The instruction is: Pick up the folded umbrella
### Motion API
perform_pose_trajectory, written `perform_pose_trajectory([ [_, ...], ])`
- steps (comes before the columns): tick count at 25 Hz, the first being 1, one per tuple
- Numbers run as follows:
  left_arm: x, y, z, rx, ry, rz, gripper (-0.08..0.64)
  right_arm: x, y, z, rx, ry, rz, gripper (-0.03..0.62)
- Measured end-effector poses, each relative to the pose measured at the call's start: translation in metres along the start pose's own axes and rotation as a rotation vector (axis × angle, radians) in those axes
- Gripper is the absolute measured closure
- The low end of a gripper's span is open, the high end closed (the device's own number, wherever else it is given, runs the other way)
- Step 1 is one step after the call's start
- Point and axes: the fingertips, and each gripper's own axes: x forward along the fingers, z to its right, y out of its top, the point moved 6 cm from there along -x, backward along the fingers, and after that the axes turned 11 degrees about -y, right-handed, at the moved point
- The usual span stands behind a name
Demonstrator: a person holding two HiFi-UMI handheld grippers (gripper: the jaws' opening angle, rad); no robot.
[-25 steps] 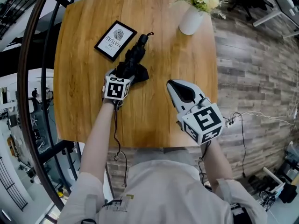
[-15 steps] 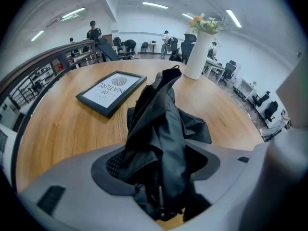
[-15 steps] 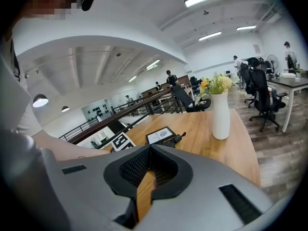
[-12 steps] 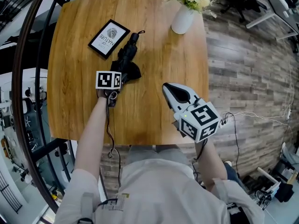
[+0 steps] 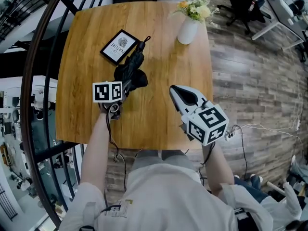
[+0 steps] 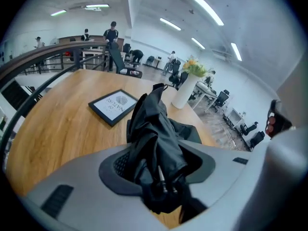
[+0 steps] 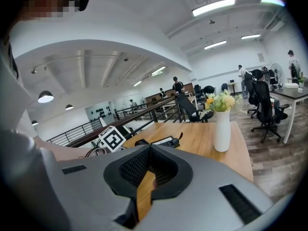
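Observation:
The folded black umbrella lies slantwise on the round-cornered wooden table, its handle end near a picture frame. Its near end is up off the wood, caught between the jaws of my left gripper. In the left gripper view the bunched black fabric fills the gap of that gripper; the jaws are closing on it and the pads press it. My right gripper hovers over the table's right half, shut and holding nothing, apart from the umbrella. In its own view the right gripper has the jaw tips meeting.
A black-framed print lies just left of the umbrella's far end. A white vase with flowers stands at the far right corner. A dark curved railing runs along the table's left side. Office chairs stand beyond.
My left gripper has closed on the umbrella's near end and risen with it, so that end has come off the table. The right gripper has drifted up a little.

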Motion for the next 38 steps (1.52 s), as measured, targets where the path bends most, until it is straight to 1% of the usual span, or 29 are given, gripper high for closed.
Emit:
perform_pose_trajectory([
  [2, -0.027, 0.013, 0.016, 0.015, -0.011, 0.084, 0.342, -0.010, 0.014, -0.003, -0.007, -0.005, 0.047, 0.563],
  [4, -0.061, 0.027, 0.034, 0.047, -0.016, 0.154, 0.342, -0.024, 0.033, -0.008, -0.006, -0.016, 0.123, 0.565],
  [8, -0.136, 0.058, 0.081, 0.162, 0.009, 0.293, 0.342, -0.057, 0.073, -0.019, -0.029, -0.035, 0.258, 0.565],
  [12, -0.212, 0.088, 0.128, 0.273, 0.042, 0.491, 0.342, -0.087, 0.115, -0.033, -0.068, -0.040, 0.379, 0.563],
  [14, -0.247, 0.099, 0.148, 0.317, 0.050, 0.572, 0.341, -0.103, 0.137, -0.041, -0.093, -0.039, 0.445, 0.564],
  [17, -0.291, 0.105, 0.171, 0.380, 0.069, 0.661, 0.341, -0.131, 0.163, -0.063, -0.159, -0.045, 0.543, 0.564],
  [19, -0.316, 0.104, 0.181, 0.419, 0.081, 0.723, 0.341, -0.148, 0.175, -0.078, -0.186, -0.030, 0.598, 0.563],
  [21, -0.337, 0.101, 0.191, 0.451, 0.100, 0.793, 0.341, -0.161, 0.182, -0.087, -0.203, -0.011, 0.640, 0.564],
  [23, -0.353, 0.098, 0.203, 0.478, 0.128, 0.852, 0.341, -0.171, 0.187, -0.090, -0.232, -0.015, 0.659, 0.564],
  [25, -0.366, 0.095, 0.215, 0.514, 0.156, 0.897, 0.341, -0.178, 0.189, -0.091, -0.270, -0.021, 0.654, 0.563],
  [28, -0.380, 0.082, 0.229, 0.569, 0.195, 0.952, 0.339, -0.186, 0.187, -0.096, -0.309, 0.002, 0.643, 0.563],
  [31, -0.385, 0.062, 0.234, 0.594, 0.204, 0.992, 0.339, -0.191, 0.177, -0.099, -0.329, 0.006, 0.642, 0.563],
  [33, -0.385, 0.052, 0.236, 0.614, 0.210, 1.010, 0.339, -0.193, 0.172, -0.098, -0.325, 0.002, 0.647, 0.563],
  [35, -0.384, 0.050, 0.239, 0.631, 0.215, 1.016, 0.339, -0.196, 0.176, -0.094, -0.298, 0.002, 0.660, 0.565],
  [37, -0.383, 0.051, 0.240, 0.629, 0.213, 1.010, 0.339, -0.198, 0.180, -0.091, -0.276, 0.008, 0.663, 0.565],
  [38, -0.382, 0.049, 0.239, 0.626, 0.212, 1.004, 0.339, -0.198, 0.179, -0.091, -0.280, 0.011, 0.657, 0.565],
])
